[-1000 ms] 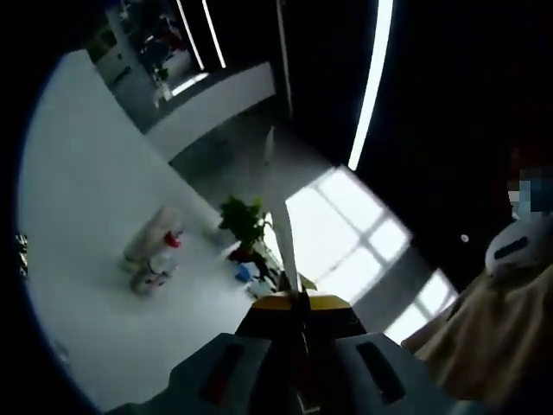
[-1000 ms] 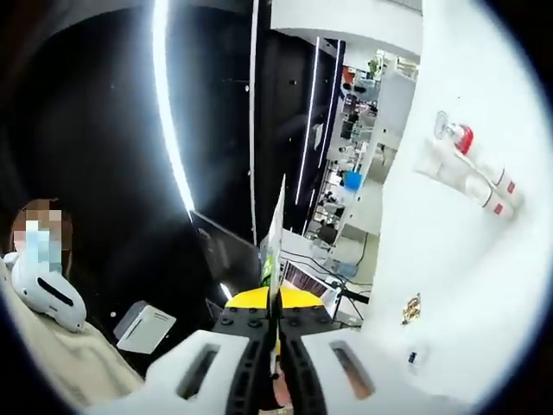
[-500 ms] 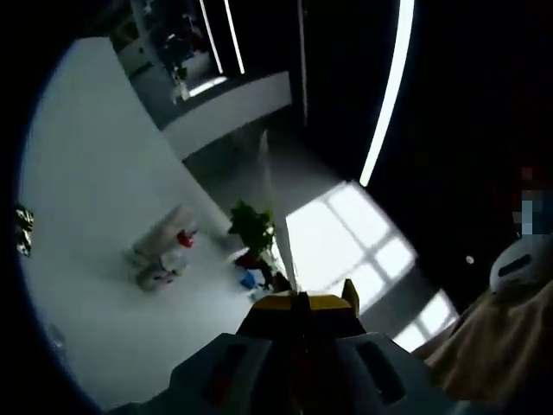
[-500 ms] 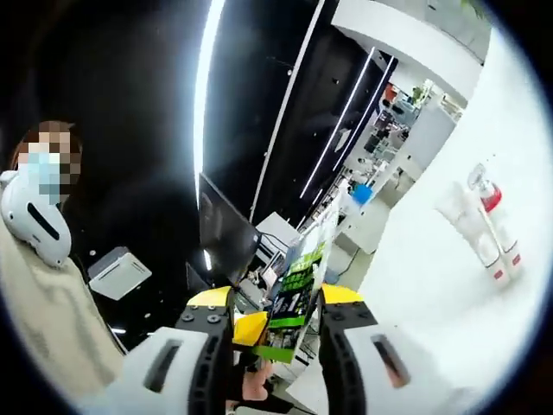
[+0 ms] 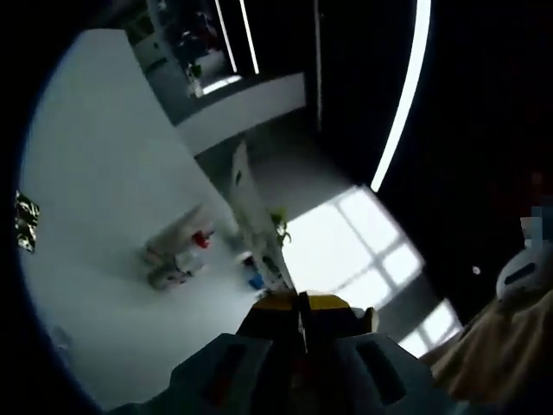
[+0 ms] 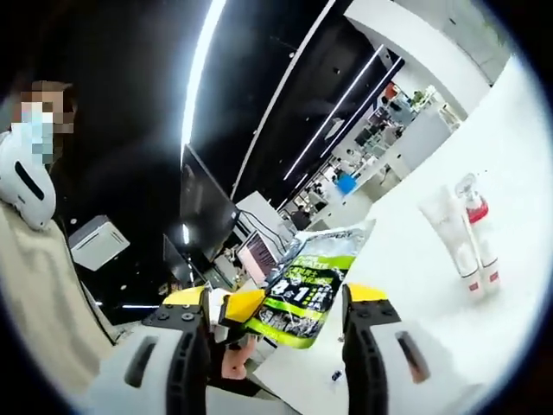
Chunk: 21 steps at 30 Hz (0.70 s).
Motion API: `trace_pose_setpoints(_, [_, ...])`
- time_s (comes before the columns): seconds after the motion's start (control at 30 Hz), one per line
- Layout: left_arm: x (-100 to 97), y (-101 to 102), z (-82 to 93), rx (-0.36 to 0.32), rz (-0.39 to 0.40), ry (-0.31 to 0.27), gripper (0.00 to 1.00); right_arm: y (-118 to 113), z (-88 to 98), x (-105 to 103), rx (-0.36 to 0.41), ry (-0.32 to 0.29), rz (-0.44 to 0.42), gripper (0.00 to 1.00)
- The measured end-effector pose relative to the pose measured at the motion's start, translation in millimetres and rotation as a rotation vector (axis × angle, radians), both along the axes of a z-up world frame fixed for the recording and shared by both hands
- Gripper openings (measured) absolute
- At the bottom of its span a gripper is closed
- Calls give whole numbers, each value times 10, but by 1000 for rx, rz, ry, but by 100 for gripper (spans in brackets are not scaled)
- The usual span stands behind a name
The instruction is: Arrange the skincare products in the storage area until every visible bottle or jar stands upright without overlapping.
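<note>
A green and black packet (image 6: 307, 290) hangs between the spread jaws of my right gripper (image 6: 276, 298), which is open and not touching it. My left gripper (image 5: 300, 303) is shut on that packet, which shows edge-on as a thin white sheet (image 5: 252, 216). The left gripper's yellow tip (image 6: 238, 304) pinches the packet's lower left corner in the right gripper view. Beyond, on the white table (image 6: 484, 328), a white tube (image 6: 445, 229) and a red-collared spray bottle (image 6: 475, 216) lie on their sides, close together. In the left gripper view the same group of products (image 5: 177, 255) lies to the left of the sheet.
A person in beige (image 6: 34, 259) stands close behind both grippers. A dark monitor (image 6: 207, 207) and desks stand past the table's edge. A small patterned marker (image 5: 26, 220) sits on the table (image 5: 95, 173), and a small blue item (image 5: 253, 281) lies near the sheet.
My right gripper was shut on the packet's edge and has opened and let go. The packet now faces the right view flat-on. The left gripper stays shut on it.
</note>
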State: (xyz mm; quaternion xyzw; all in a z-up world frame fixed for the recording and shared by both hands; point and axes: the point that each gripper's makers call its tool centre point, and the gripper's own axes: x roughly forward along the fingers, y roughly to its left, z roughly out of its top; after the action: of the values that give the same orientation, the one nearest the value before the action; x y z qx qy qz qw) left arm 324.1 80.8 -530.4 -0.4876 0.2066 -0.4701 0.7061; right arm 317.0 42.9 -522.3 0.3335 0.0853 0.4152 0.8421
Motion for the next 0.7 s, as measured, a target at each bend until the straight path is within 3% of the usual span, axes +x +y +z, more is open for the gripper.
trace_pose_setpoints(0.7, [267, -92, -428, 66, 3, 100, 0, -285, -467, 21, -208, 27, -87, 83])
